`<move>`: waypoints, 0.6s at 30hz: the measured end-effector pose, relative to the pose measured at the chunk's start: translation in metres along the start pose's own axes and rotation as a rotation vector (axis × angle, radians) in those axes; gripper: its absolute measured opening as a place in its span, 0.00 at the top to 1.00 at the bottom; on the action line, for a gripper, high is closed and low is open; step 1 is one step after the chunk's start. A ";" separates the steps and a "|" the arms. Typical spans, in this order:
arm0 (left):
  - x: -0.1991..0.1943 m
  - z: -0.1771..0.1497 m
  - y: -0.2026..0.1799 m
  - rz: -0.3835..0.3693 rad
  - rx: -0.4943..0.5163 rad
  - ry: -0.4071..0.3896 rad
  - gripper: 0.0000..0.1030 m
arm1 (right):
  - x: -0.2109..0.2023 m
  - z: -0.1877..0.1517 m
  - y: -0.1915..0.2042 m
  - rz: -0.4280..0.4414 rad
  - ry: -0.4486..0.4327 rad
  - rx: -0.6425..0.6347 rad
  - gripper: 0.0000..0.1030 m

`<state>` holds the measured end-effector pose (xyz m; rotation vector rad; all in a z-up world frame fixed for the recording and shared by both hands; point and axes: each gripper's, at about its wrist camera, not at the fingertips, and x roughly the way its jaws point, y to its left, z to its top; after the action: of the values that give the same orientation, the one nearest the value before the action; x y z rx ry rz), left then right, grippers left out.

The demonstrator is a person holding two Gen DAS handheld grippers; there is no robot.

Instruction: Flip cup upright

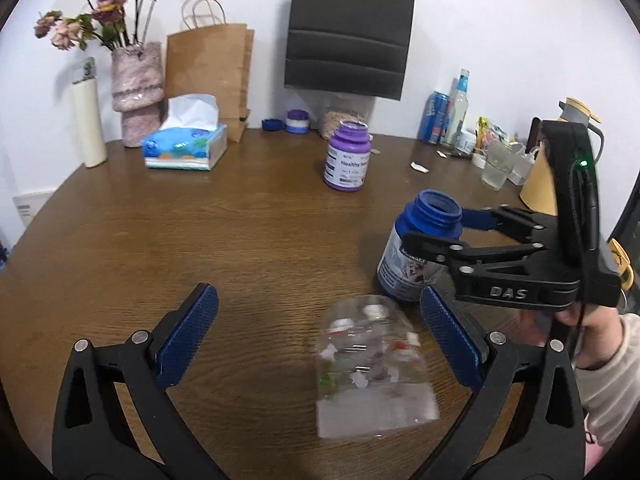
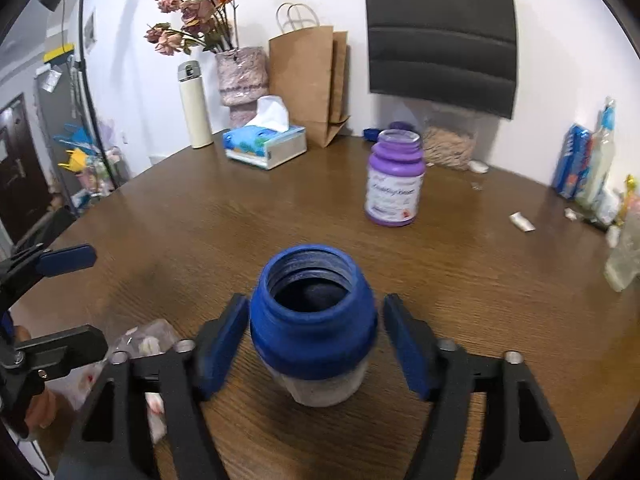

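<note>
A clear plastic cup (image 1: 372, 368) with small printed marks rests on the brown table (image 1: 200, 220), its narrow base up and wide rim down; it looks blurred. It lies between the fingers of my left gripper (image 1: 320, 296), which is open, and sits nearer the right finger without touching it. My right gripper (image 2: 316, 300) is open around an upright blue jar (image 2: 314, 320) with no lid, a gap on each side. In the right wrist view the cup (image 2: 148, 340) shows partly behind the left finger.
An open purple jar (image 1: 347, 158) stands mid-table. A tissue box (image 1: 188, 146), vase of dried flowers (image 1: 138, 92), flask (image 1: 90, 120) and paper bag (image 1: 208, 76) line the back. Bottles, a can (image 1: 436, 118) and a glass (image 1: 496, 164) crowd the right edge.
</note>
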<state>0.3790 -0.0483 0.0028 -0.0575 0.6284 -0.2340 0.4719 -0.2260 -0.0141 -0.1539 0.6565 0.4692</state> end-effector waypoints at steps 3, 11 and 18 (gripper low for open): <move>-0.019 0.002 -0.002 0.015 0.007 -0.040 0.02 | -0.026 0.007 0.007 -0.024 -0.037 -0.025 0.22; -0.078 -0.001 0.003 0.107 0.027 -0.147 0.00 | -0.105 0.003 0.015 -0.062 -0.053 -0.007 0.22; -0.123 -0.014 0.008 0.143 0.004 -0.183 0.00 | -0.158 -0.019 0.020 -0.131 -0.064 0.004 0.22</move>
<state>0.2767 -0.0112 0.0613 -0.0298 0.4477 -0.0899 0.3427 -0.2727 0.0686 -0.1763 0.5805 0.3459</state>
